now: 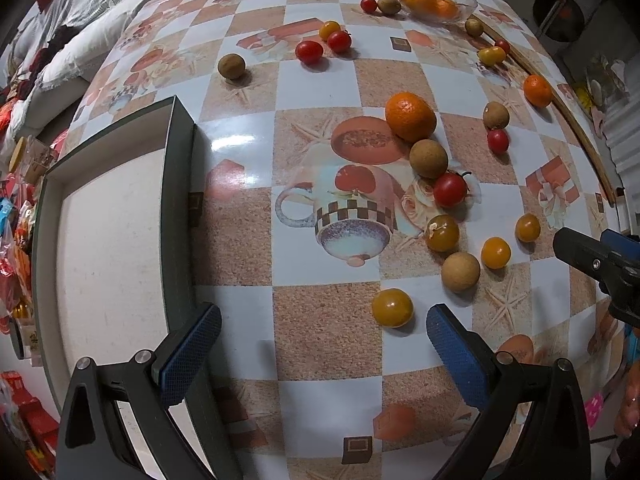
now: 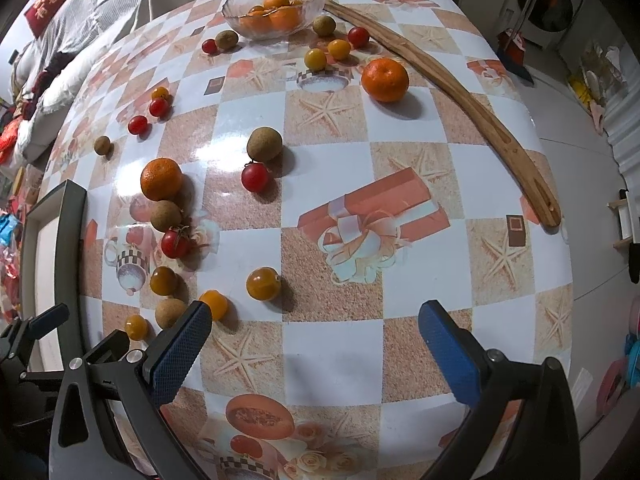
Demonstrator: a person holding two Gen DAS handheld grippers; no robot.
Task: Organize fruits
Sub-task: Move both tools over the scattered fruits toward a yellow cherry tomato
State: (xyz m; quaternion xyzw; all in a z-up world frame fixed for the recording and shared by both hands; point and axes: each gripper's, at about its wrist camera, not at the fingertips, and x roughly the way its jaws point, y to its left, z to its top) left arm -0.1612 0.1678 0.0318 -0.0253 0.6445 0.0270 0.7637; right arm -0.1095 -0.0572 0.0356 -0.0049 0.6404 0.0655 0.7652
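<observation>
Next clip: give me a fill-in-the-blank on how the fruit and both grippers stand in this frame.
1. The glass bowl holds only ____.
2. The box beside the left gripper holds ____ fruit.
3. Both the left gripper and the right gripper are ____ and grip nothing.
4. The long wooden stick lies on the ____.

Missing words: oranges; no; open; table

The tray [image 1: 108,240] is cut off at the left wrist view's lower edge. Oranges [image 2: 276,16] in the glass bowl [image 2: 240,8] overlap; count undeterminable.
</observation>
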